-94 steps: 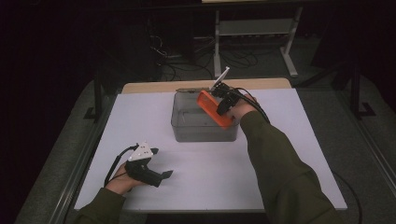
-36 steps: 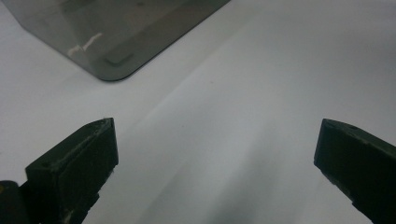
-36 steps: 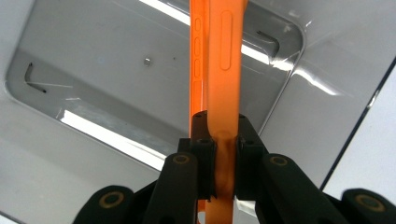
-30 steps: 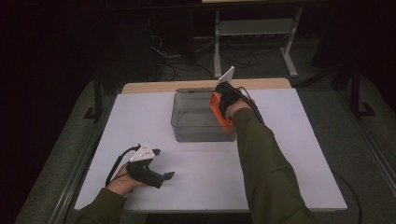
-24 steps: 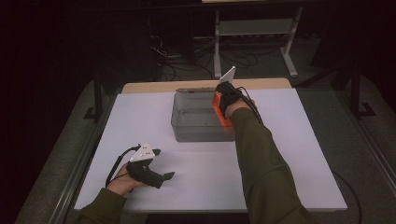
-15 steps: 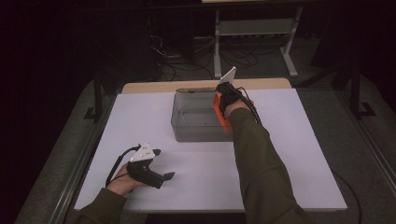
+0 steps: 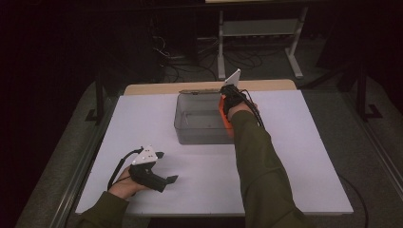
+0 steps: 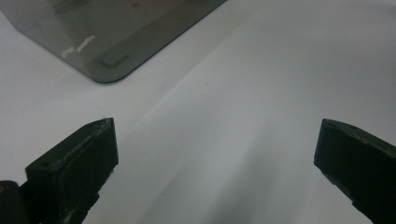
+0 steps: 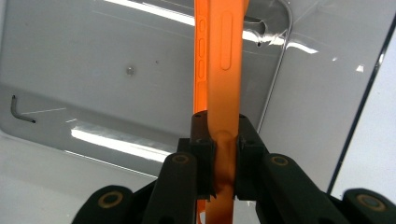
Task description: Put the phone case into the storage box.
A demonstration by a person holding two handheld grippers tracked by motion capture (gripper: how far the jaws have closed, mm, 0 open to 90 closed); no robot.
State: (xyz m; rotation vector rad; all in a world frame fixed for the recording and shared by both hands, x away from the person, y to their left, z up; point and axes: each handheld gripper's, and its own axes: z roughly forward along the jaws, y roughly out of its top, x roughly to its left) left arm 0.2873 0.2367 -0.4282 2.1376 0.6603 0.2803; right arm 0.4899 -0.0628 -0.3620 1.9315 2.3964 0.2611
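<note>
An orange phone case (image 9: pixel 219 79) hangs edge-on over the inside of a clear grey plastic bin (image 9: pixel 93 60). My right gripper (image 9: pixel 218 135) is shut on the case's near end. From above, the orange phone case (image 7: pixel 223 115) stands at the right wall of the bin (image 7: pixel 202 136), under the person's right hand. My left gripper (image 7: pixel 166 166) rests at the table's front left, open, with bare white table between its jaws in the left gripper view (image 8: pixel 215 154). A corner of the bin (image 8: pixel 107 51) lies ahead of it.
A small hex key (image 9: pixel 21 112) lies on the bin's floor at the left. The white table top (image 7: pixel 304 156) has a wooden strip (image 7: pixel 157 88) along its far edge. Behind stand a metal rack (image 7: pixel 259 28) and floor cables (image 7: pixel 176 52).
Since three seconds ago the right hand has turned the orange case from slanting over the bin to hanging at its right side. In the last second nothing has moved.
</note>
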